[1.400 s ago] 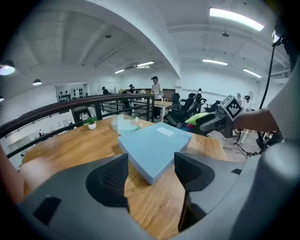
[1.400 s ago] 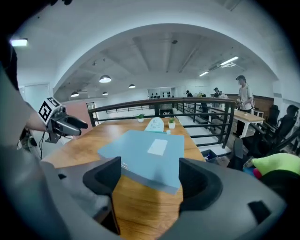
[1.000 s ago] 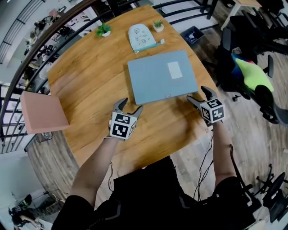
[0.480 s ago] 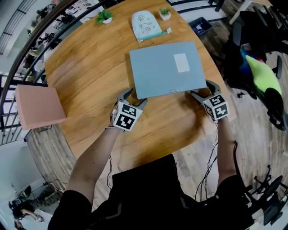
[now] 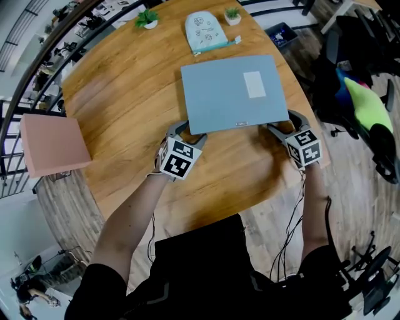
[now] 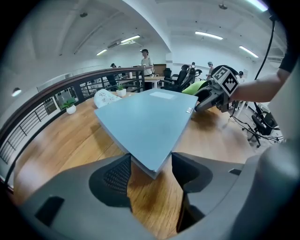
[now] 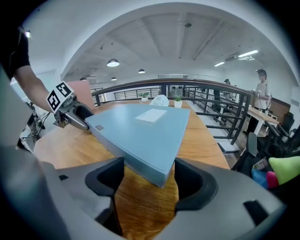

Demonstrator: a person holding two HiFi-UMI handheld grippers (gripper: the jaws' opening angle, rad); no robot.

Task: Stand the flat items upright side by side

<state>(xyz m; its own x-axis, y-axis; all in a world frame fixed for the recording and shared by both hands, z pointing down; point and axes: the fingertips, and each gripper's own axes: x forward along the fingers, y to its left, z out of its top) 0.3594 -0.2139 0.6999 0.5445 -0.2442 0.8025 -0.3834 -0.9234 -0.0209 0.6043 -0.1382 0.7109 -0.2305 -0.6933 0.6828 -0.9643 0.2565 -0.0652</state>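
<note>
A flat blue-grey box [image 5: 231, 90] lies on the round wooden table [image 5: 119, 94]. Its near left corner [image 6: 152, 166] sits between the jaws of my left gripper [image 5: 186, 132] [image 6: 150, 173]. The near right corner [image 7: 161, 176] sits between the jaws of my right gripper [image 5: 282, 123] [image 7: 149, 180]. Both pairs of jaws have just been closing around these corners, and I see no firm press on the box edges. The box rests flat. A second flat item, a pink board [image 5: 50, 147], lies at the table's left edge, far from both grippers.
A pale patterned pouch [image 5: 205, 31] and two small potted plants [image 5: 149, 20] [image 5: 232, 14] stand at the table's far side. A black railing [image 7: 201, 93] runs behind the table. Office chairs with a bright green object [image 5: 365, 103] stand to the right.
Both grippers have moved forward and down from the bare wood to the box's near corners, which now lie between their jaws. The jaws stand a little narrower.
</note>
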